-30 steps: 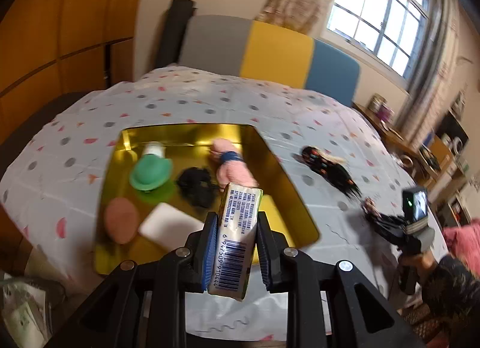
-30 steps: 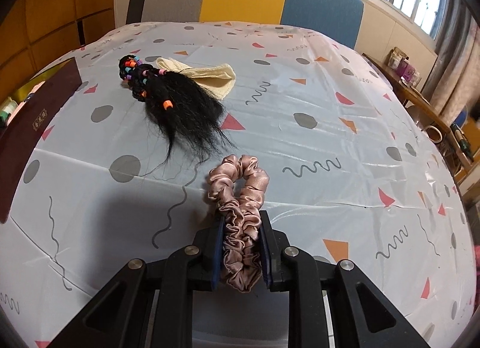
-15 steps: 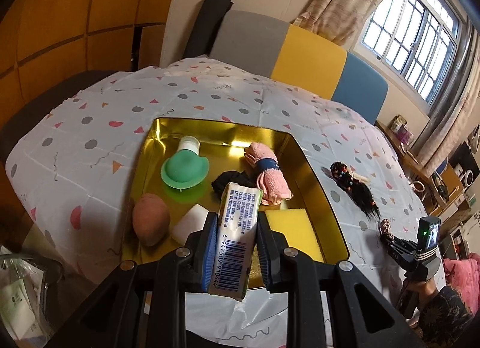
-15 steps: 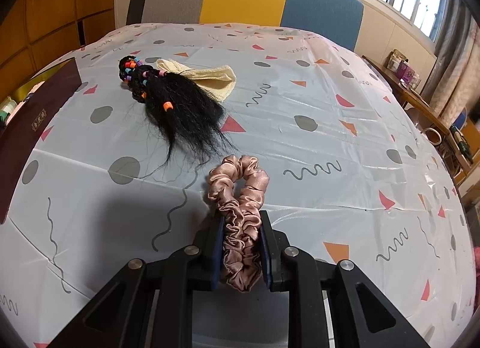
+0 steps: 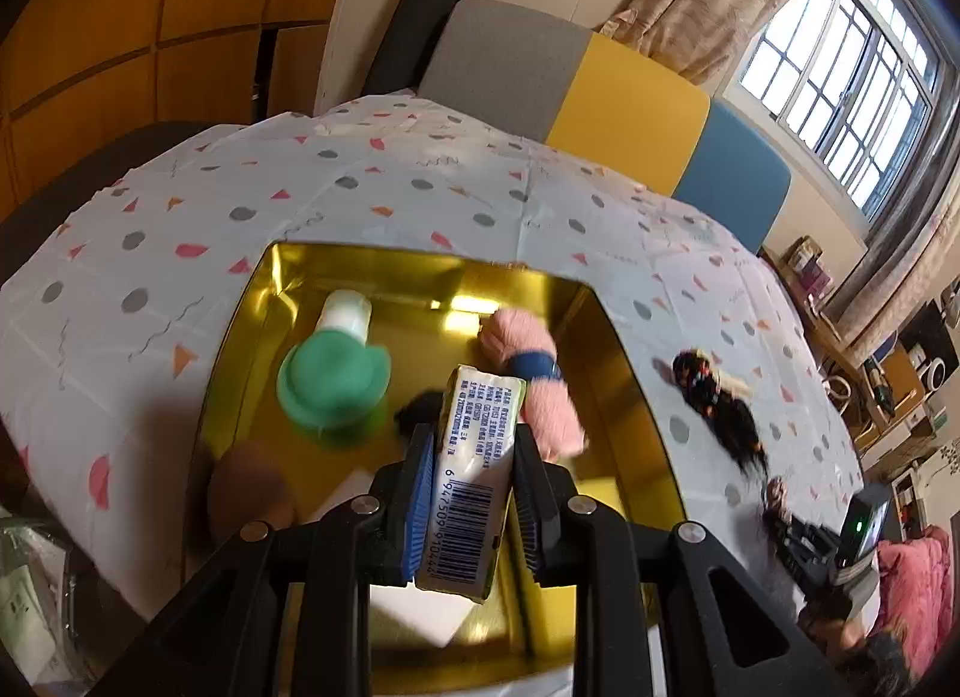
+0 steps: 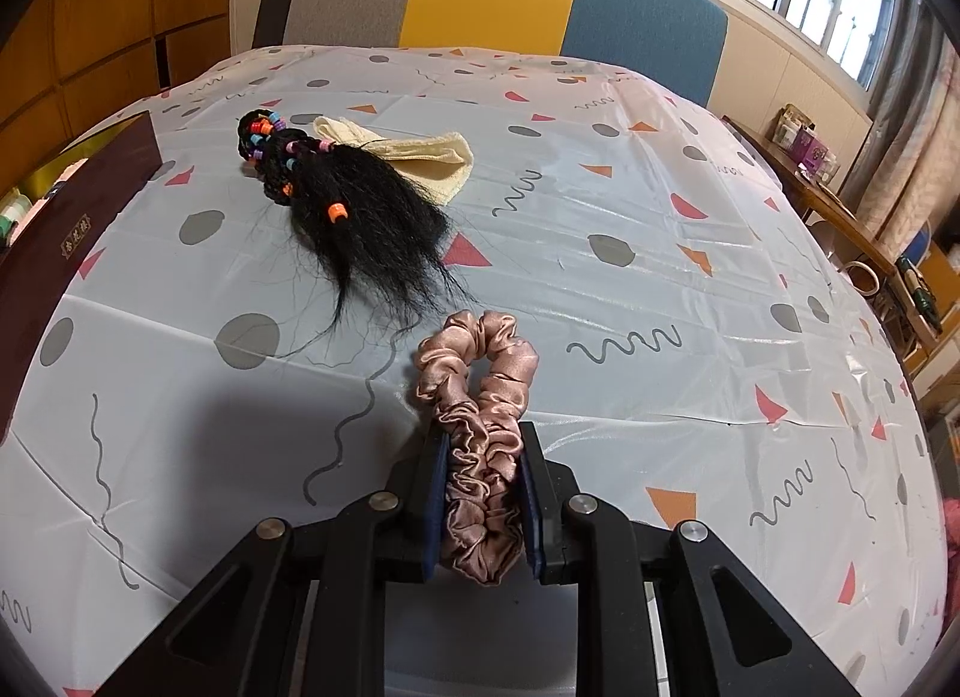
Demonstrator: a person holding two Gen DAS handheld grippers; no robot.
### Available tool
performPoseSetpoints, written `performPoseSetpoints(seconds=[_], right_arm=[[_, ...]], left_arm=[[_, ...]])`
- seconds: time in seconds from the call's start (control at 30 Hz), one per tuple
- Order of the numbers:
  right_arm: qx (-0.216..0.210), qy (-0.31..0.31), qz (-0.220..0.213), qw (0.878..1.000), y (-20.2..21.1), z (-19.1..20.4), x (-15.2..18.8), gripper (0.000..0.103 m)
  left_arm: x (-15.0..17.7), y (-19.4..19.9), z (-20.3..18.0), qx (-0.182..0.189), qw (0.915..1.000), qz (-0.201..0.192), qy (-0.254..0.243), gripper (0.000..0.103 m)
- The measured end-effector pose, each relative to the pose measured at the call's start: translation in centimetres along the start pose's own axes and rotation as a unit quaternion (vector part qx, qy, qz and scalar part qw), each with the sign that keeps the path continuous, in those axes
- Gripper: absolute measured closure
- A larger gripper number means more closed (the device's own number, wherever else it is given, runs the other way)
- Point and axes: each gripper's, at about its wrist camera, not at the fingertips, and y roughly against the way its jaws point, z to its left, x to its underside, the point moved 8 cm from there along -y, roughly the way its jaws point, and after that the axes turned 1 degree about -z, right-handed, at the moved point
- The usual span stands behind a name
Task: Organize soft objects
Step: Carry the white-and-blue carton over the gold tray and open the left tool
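My left gripper [image 5: 471, 493] is shut on a white tissue pack [image 5: 474, 475] with a barcode, held above the near part of the gold tray [image 5: 624, 361]. In the tray lie a pink rolled towel [image 5: 528, 379], a green bottle [image 5: 333, 367], a black soft item [image 5: 420, 409], a brown sponge [image 5: 249, 487] and a white block [image 5: 420, 613]. My right gripper [image 6: 483, 487] is shut on a pink satin scrunchie [image 6: 480, 397], low over the tablecloth. A black beaded hairpiece [image 6: 354, 205] and a cream cloth [image 6: 420, 156] lie beyond it.
The tray's dark outer wall [image 6: 66, 229] shows at the left of the right wrist view. The spotted tablecloth [image 6: 660, 277] covers the table. A grey, yellow and blue sofa back [image 5: 600, 96] stands behind. The right gripper [image 5: 834, 541] shows at the right in the left wrist view.
My left gripper with the tissue pack has moved forward and lower over the tray, which now looks larger. My right gripper and the scrunchie have stayed in place.
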Motion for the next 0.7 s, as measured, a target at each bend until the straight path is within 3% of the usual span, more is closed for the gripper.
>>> performPoseSetpoints(seconds=[0.47, 0.57, 0.7], right_arm=[[0.005, 0.003, -0.002, 1.000, 0.0, 0.1, -0.1, 0.081], [0.006, 0.004, -0.002, 1.000, 0.0, 0.0, -0.1, 0.081], [0.007, 0.005, -0.002, 1.000, 0.0, 0.1, -0.1, 0.081]], left_arm=[[-4.8, -6.7, 1.0, 0.022, 0.9954, 0.030, 0.089, 0.079], [-5.3, -7.6, 1.0, 0.015, 0.9959, 0.028, 0.085, 0.079], [-6.0, -8.7, 0.9, 0.032, 0.9930, 0.030, 0.110, 0.078]])
